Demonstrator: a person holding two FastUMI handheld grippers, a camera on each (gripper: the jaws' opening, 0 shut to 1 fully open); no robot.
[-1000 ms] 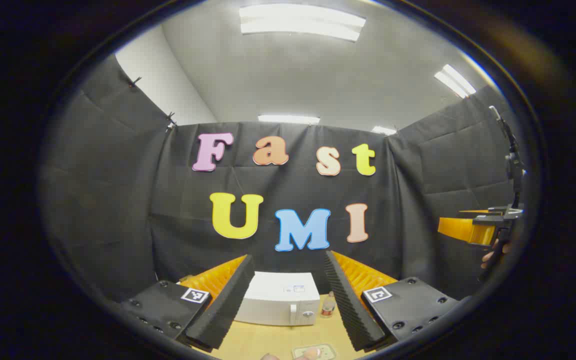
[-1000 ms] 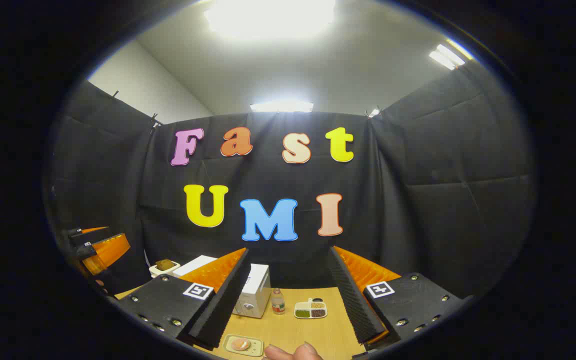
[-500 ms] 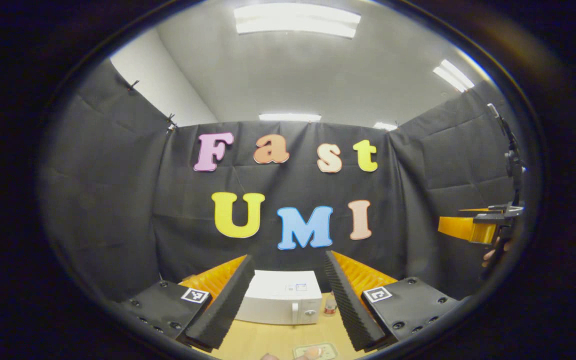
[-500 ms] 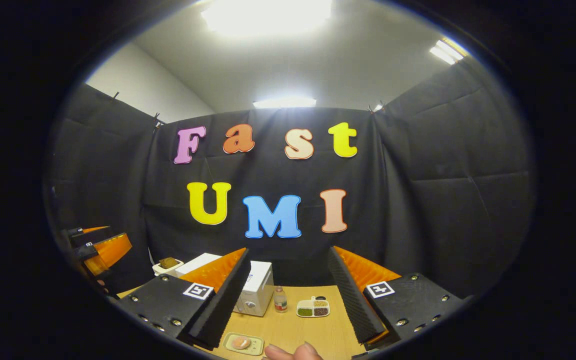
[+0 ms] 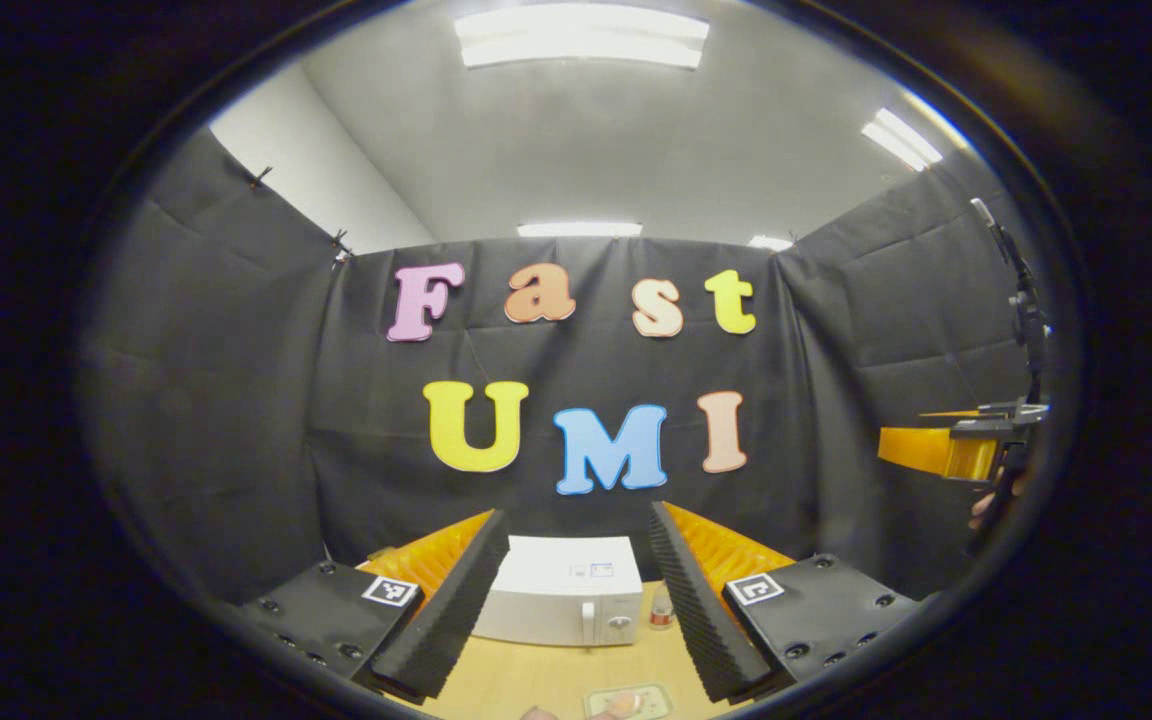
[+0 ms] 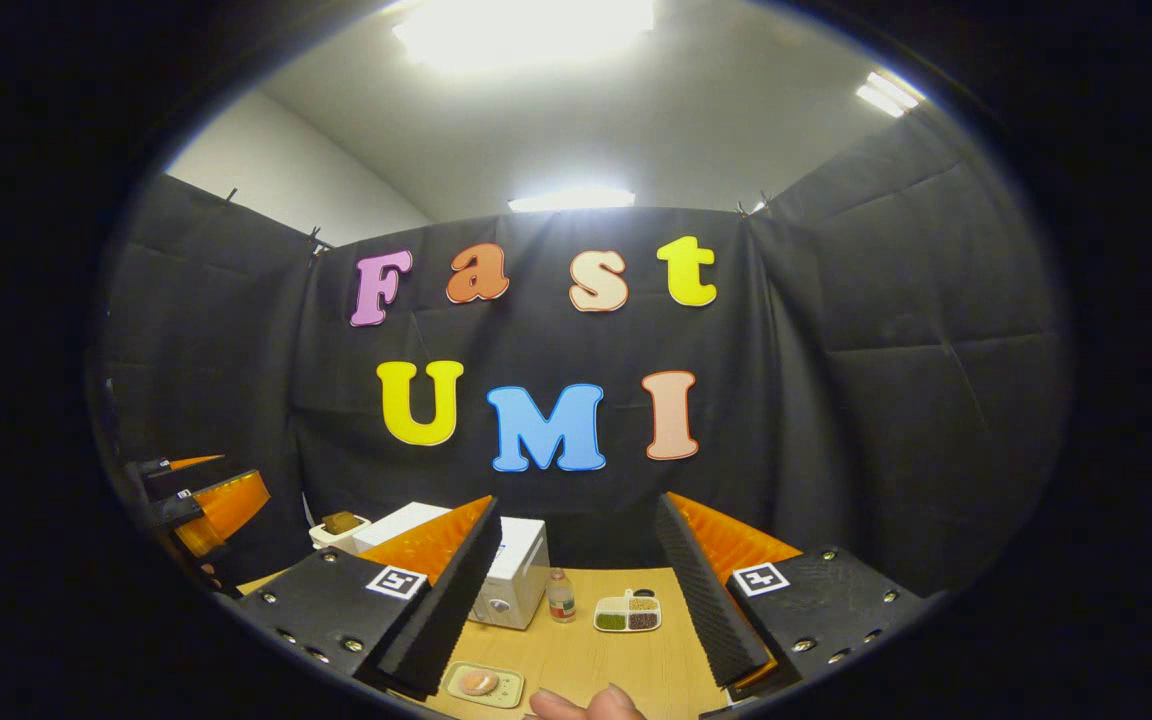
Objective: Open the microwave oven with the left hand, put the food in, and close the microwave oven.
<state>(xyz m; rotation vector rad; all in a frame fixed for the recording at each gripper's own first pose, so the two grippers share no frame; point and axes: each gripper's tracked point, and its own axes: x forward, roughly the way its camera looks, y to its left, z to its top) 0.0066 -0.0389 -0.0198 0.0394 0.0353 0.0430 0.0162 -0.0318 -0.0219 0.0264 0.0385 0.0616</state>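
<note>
In the left gripper view the left tongs (image 5: 576, 600) hang spread and empty above the worktop (image 5: 546, 680), with the white microwave oven (image 5: 566, 603), door closed, between their tips at 12 o'clock. The right tongs (image 6: 576, 600) are likewise spread, holding nothing; the food tray (image 6: 481, 684) lies at their 7 o'clock, a small bottle (image 6: 560, 597) and a divided dish (image 6: 626, 615) ahead

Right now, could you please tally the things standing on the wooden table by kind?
White microwave oven: 1
Small bottle: 1
Divided dish of grains: 1
Tray with the food: 1
White dish with a brown block, left of the microwave: 1
Total: 5
</note>
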